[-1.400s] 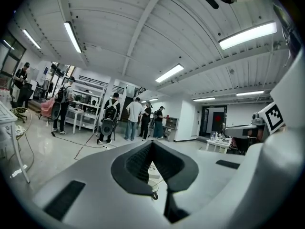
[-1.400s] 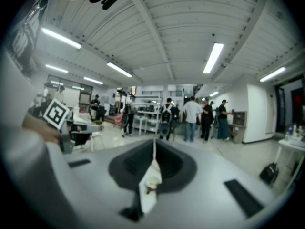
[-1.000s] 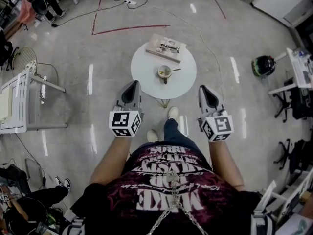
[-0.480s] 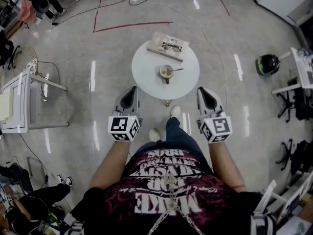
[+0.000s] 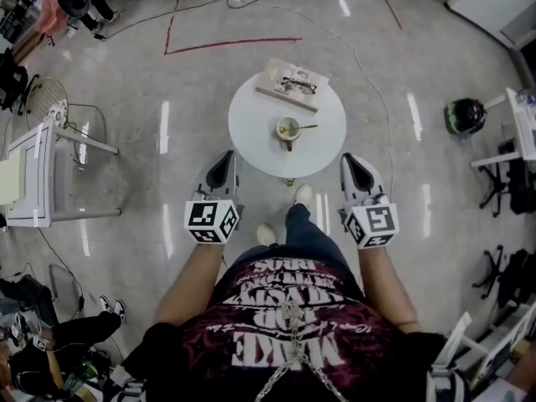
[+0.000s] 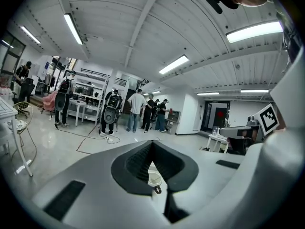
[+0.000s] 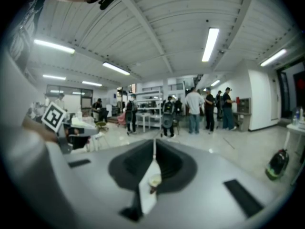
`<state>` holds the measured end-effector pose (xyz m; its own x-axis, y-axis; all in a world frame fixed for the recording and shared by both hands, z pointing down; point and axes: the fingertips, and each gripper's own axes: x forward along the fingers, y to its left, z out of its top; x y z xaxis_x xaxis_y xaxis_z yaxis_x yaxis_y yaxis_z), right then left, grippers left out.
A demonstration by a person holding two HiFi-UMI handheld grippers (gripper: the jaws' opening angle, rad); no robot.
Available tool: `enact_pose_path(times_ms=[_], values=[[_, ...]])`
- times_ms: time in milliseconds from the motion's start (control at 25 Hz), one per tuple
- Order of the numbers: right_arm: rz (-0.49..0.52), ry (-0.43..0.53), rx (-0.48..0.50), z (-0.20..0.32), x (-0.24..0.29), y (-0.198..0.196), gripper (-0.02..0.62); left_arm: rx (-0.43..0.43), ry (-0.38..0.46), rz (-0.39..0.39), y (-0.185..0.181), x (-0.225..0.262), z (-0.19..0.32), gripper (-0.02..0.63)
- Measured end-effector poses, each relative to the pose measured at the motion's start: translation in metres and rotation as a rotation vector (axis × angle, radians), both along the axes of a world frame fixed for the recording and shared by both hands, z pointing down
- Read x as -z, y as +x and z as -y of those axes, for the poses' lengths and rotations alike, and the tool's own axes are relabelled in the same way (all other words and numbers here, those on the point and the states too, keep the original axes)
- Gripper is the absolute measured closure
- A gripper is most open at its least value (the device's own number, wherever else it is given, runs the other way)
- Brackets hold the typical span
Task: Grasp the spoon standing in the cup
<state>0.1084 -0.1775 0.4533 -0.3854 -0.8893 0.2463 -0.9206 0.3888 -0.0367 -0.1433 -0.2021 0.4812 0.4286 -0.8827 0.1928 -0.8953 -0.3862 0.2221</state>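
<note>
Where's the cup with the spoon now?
Centre of the head view: the cup stands on the round white table, on the near side of the book.

In your head view, the cup (image 5: 288, 129) hides the bowl of the spoon (image 5: 308, 126); only the handle shows, too small to detail. The worktop (image 5: 251, 132) covers most of its own base. In the left gripper view, the left claw (image 6: 152, 144) blocks all but a sliver of the cup. In the right gripper view, the right claw (image 7: 154, 149) does the same, and the cup there is blurred. The head view's bottom edge crops your torso
</note>
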Motion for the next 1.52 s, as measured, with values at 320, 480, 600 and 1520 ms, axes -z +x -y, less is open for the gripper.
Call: enact_pose_path(times_ms=[320,480,600,1520], values=[[0.008,-0.016,0.015,0.028,-0.007,0.007,0.558,-0.018,-0.029,0.021,0.018,-0.007,0.019,0.583],[-0.013,-0.041,0.059,0.042,-0.017,0.001,0.558,-0.033,-0.047,0.042,0.028,-0.014,0.028,0.581],[-0.044,-0.059,0.111,0.054,-0.028,-0.007,0.558,-0.069,-0.016,0.091,0.039,-0.013,0.039,0.583],[0.021,-0.448,0.204,0.137,-0.187,0.002,0.442,-0.005,-0.222,0.085,0.069,-0.125,0.115,0.583]])
